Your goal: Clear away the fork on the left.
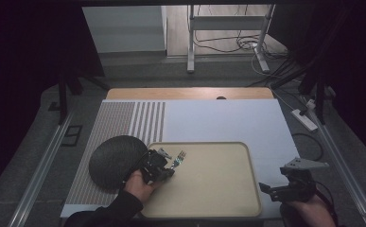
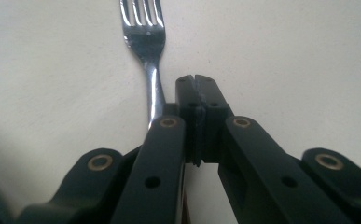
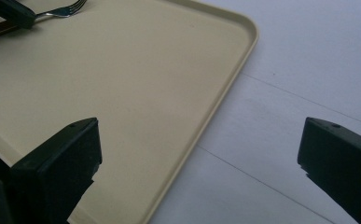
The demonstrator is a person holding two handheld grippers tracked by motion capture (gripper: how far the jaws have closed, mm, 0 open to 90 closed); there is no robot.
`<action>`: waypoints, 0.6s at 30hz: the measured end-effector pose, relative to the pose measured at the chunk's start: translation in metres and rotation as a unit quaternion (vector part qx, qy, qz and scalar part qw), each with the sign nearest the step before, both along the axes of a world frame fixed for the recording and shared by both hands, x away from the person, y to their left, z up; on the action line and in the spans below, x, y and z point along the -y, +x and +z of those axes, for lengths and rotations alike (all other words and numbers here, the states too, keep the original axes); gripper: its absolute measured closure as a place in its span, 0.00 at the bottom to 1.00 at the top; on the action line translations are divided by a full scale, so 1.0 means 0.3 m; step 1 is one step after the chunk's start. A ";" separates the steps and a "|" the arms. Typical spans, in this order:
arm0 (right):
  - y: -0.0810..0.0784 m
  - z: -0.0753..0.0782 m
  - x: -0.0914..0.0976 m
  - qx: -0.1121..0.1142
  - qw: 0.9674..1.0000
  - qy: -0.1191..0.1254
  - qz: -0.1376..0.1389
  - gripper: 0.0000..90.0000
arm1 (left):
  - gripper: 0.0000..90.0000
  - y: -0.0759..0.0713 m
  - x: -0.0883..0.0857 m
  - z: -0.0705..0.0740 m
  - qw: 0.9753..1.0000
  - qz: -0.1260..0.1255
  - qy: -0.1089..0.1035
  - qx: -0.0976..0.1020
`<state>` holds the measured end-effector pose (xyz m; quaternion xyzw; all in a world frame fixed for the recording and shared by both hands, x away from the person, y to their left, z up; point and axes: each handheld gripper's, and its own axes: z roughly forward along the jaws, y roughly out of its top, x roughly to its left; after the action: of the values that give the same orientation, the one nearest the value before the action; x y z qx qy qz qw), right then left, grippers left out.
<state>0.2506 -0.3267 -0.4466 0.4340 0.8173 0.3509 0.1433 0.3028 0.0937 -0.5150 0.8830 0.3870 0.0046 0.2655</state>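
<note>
A dark round mat [image 1: 117, 161] is seen at the left of the desk [image 1: 228, 120]. Beside it, over the beige tray [image 1: 209, 189], the left tool [image 1: 166, 166] is clenched, with nothing gripped; the fork [image 2: 148, 46] lies on the tray just beside its jaws. The right tool [image 1: 270, 188] is held released near the tray's right rim.

A lab-like recording setup is suggested by a table [image 1: 228, 118] covered with white sheets, metal rails [image 1: 39, 175] along its sides, dark curtains, a power strip [image 1: 304, 119] and loose cables [image 1: 228, 45] on the floor.
</note>
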 end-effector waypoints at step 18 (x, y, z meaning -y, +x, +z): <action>-0.001 0.000 0.003 0.001 1.000 0.004 0.002 0.00 | 0.99 0.035 -0.106 -0.002 0.998 0.063 0.006 -0.020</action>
<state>0.2504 -0.3276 -0.4464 0.4323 0.8167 0.3552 0.1413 0.3132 0.1256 -0.5156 0.8583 0.4472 0.0059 0.2515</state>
